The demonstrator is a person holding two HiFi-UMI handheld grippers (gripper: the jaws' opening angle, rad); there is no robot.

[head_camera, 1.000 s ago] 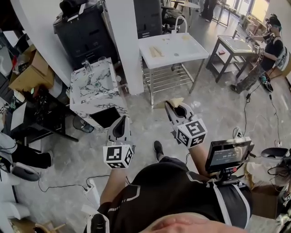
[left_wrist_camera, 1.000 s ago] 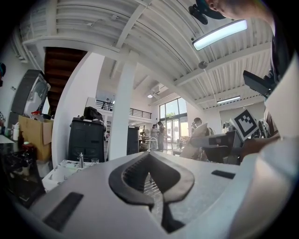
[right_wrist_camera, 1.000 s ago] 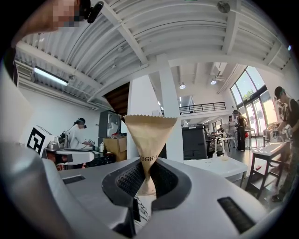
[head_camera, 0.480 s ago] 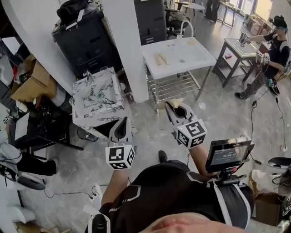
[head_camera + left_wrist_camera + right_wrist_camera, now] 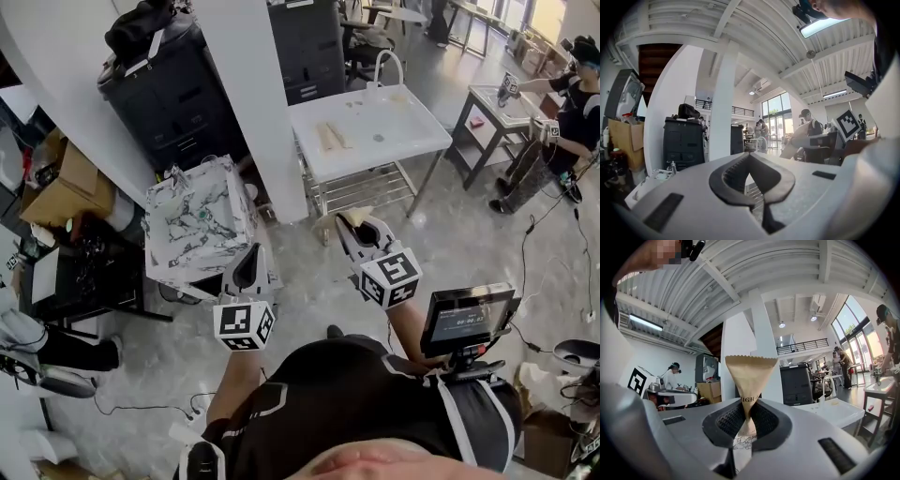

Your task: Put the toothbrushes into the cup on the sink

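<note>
Presently, right claw (image 5: pixel 746 417) is gripping a brown paper packet (image 5: pixel 749 373); left claw (image 5: pixel 750 161) is sitting clenched, empty.
Thinly pinched, the packet may be slipping free before reaching the marbled sink (image 5: pixel 161 246).

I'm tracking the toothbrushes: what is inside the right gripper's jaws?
A tan paper packet with a zigzag top edge, pinched upright by the right gripper. The paper covers whatever it holds, and the pads cover the part they pinch.

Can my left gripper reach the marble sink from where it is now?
Probably yes: the left gripper, shut and empty, hangs just beside the near corner of the marble sink, with nothing visible between them.
</note>
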